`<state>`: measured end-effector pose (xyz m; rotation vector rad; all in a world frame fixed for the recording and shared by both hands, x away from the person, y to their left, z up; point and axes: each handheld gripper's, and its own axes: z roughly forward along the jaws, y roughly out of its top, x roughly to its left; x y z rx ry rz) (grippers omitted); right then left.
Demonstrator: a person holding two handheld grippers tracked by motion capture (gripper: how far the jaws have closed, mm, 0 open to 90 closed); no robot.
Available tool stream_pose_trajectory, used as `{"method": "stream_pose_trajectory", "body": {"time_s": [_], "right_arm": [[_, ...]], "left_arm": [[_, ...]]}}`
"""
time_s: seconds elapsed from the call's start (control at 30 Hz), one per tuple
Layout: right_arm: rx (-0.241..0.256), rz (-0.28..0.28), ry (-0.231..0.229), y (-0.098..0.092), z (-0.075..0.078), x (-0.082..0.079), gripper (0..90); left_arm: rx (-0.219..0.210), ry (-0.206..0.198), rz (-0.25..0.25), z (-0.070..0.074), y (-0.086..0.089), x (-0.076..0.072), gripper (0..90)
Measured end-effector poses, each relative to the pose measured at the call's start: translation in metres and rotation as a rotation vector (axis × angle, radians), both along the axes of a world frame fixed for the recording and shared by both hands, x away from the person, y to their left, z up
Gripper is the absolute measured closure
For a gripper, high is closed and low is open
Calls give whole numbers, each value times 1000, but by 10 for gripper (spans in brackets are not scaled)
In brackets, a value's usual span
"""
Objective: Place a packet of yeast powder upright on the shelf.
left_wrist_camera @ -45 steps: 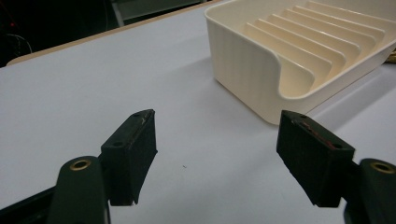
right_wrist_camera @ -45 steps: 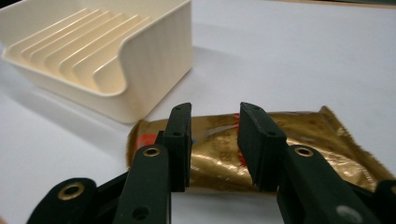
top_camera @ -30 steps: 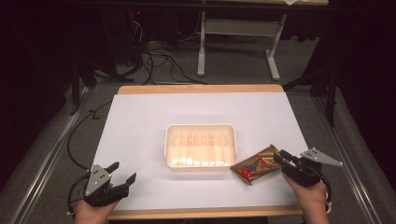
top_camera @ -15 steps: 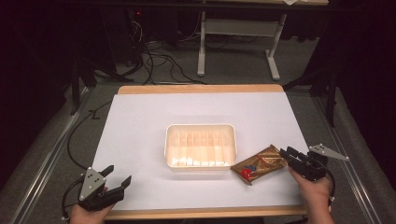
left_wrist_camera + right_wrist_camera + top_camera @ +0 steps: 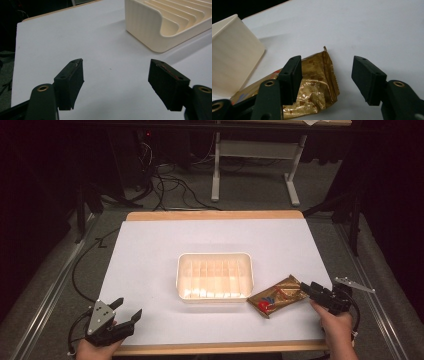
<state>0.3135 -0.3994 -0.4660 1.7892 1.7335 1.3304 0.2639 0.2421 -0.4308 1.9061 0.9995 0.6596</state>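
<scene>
**Gold packet between spread fingers at the bench's right edge**

At the near left corner of the white-topped bench, the left gripper sits in the person's left hand, with its grey three-cornered plate on top. Its black fingers are spread wide with nothing between them, only bare white surface. In the left gripper view the corner of the tray shows ahead and to the right, well apart from the fingers.

In the middle of the bench stands the cream, ribbed, rectangular plastic tray, its slots running side by side across its floor.

Just beside the tray's near right corner lies the crinkled gold foil snack packet with a red mark at its near end. It lies flat on the bench, angled, outside the tray.

At the packet's right end is the right gripper, held in the person's right hand. Its fingers are spread apart; in the right gripper view the left one stands over the packet's gold end and the right one over bare bench. Whether either touches the foil cannot be told.
</scene>
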Motion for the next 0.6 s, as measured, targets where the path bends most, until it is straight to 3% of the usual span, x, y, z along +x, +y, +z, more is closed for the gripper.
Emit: {"method": "stream_pose_trajectory", "body": {"time_s": [0.2, 0.6], "right_arm": [[30, -4, 32, -1, -7, 0, 395], [93, -6, 52, -5, -12, -4, 351]], "left_arm": [[-5, 1, -1, 0, 0, 0, 291], [1, 11, -25, -2, -7, 5, 291]]}}
